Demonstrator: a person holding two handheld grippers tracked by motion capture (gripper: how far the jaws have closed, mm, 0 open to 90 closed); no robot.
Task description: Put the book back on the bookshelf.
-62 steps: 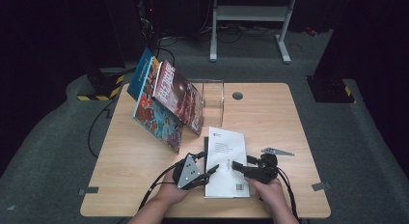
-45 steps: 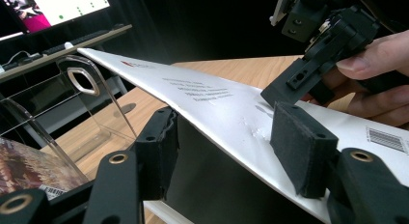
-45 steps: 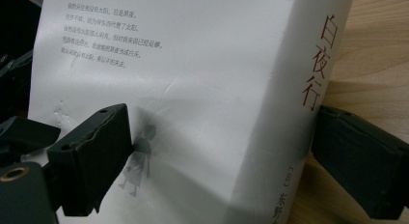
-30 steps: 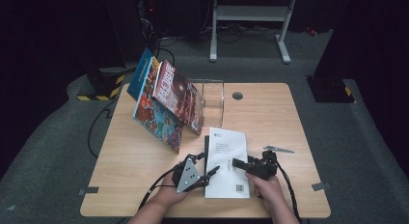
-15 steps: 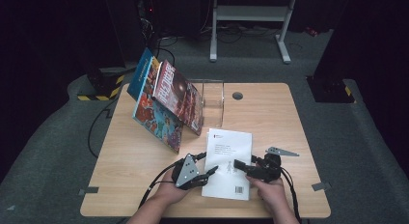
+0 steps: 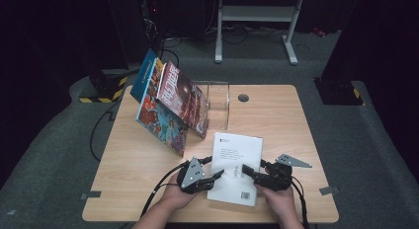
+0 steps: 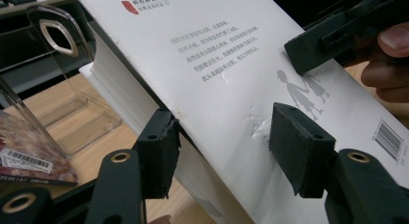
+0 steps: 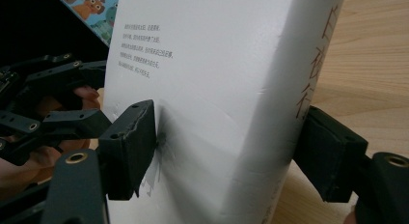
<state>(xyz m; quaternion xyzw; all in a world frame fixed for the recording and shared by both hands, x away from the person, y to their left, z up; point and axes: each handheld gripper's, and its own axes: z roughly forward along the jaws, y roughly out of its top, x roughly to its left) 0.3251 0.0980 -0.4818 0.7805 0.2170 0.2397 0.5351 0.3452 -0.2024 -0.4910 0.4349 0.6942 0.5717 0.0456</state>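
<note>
Grippers first: left gripper (image 6: 221,173) has its jaws about half apart, clamped across the fore-edge side of the thick white paperback book (image 6: 236,166), one pad on the back cover, one under the page block, per the left gripper view (image 7: 226,127). Right gripper (image 6: 247,171) straddles the spine side; its jaws have just been closing, w/ the book between them. In the right gripper view (image 8: 226,151) the left pad dents the cover, the other pad sits at the spine, so it looks like a grip on both sides.

Book lies near-centre on the light wooden surface (image 6: 133,170), back cover up, barcode at the near edge, its fore-edge side tipped up off the wood.

Handling, as judged: fairly thick, so some weight; soft glossy cover creases easily (dents already show under pads), and the cover is prob. slippery. Best hold is across the full thickness near the spine, where it's stiffest; avoid pinching the cover alone.

Farther off: clear acrylic bookstand (image 6: 219,103) at far centre, w/ colourful illustrated books (image 6: 170,108) leaning at far left.
</note>
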